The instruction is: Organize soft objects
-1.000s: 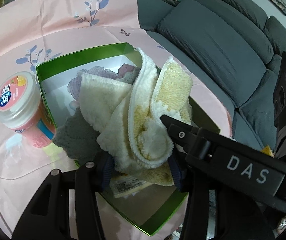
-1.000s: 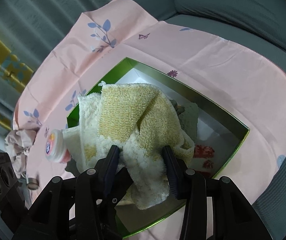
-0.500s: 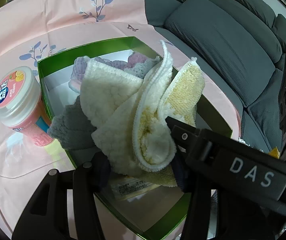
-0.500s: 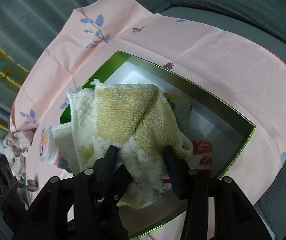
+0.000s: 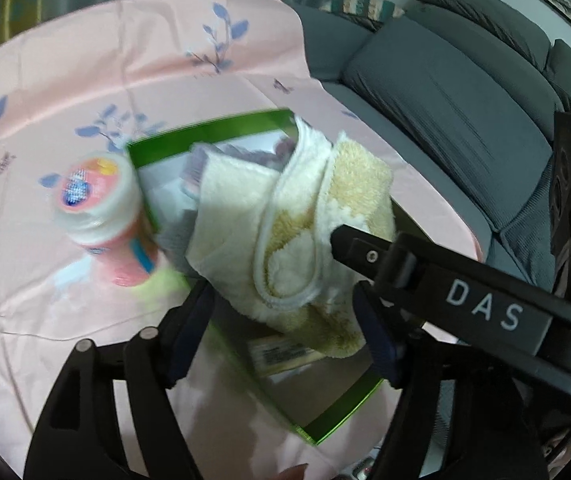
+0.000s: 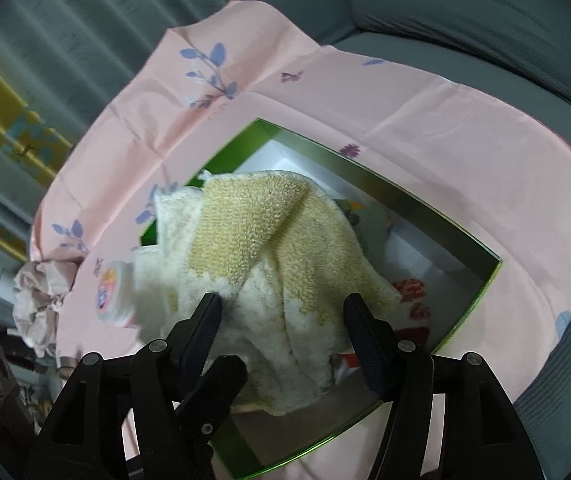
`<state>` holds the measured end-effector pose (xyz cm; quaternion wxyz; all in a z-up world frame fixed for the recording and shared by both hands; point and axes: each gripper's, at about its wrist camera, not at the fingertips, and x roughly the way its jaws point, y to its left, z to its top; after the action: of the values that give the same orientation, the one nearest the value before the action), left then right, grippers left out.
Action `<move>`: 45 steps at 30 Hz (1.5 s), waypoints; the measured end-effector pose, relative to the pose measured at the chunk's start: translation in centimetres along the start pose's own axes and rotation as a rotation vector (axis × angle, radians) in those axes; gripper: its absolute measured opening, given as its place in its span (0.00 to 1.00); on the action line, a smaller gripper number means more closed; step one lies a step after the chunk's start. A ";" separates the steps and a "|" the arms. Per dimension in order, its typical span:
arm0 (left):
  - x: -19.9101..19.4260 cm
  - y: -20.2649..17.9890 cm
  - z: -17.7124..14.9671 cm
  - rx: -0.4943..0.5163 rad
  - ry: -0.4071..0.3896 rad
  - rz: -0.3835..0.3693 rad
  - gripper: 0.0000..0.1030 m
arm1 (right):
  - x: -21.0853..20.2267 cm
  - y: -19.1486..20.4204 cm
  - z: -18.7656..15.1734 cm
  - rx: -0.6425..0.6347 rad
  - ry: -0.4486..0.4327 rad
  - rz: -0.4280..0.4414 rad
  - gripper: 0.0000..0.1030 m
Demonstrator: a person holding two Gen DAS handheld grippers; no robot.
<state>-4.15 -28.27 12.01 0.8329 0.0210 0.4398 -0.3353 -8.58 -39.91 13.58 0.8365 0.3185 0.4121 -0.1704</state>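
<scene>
We see a fluffy cream-and-yellow towel (image 6: pixel 269 256) bunched over the green box (image 6: pixel 481 292) (folds loose); both grippers' jaws have just been opening, towel between, unpinched.

Cream towel (image 5: pixel 285 232) over green box (image 5: pixel 337 420)

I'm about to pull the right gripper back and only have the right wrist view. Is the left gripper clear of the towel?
Observer: No. The left gripper has just been opening its jaws, and the towel hangs between them, pads not pressing.
Operator: Anything under the towel?
Observer: A printed packet lies on the floor of the green box beneath it.
Operator: And behind the towel?
Observer: A purplish cloth sits at the box's far end.
</scene>
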 end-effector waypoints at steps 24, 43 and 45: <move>-10.1 1.4 -2.0 -0.033 -0.219 0.165 0.99 | -5.1 4.7 -1.7 -0.147 -0.147 0.130 0.88; -14.3 2.9 -3.1 -0.095 -0.294 0.162 0.99 | -9.6 6.7 -3.5 -0.205 -0.285 0.020 0.92; -14.4 3.0 -3.2 -0.095 -0.296 0.153 0.99 | -9.6 6.6 -3.4 -0.195 -0.290 0.000 0.92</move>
<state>-10.31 -17.16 20.03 0.9117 -0.0343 0.3248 -0.2491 -12.76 -32.50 22.27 0.9141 0.2078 0.3016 -0.1738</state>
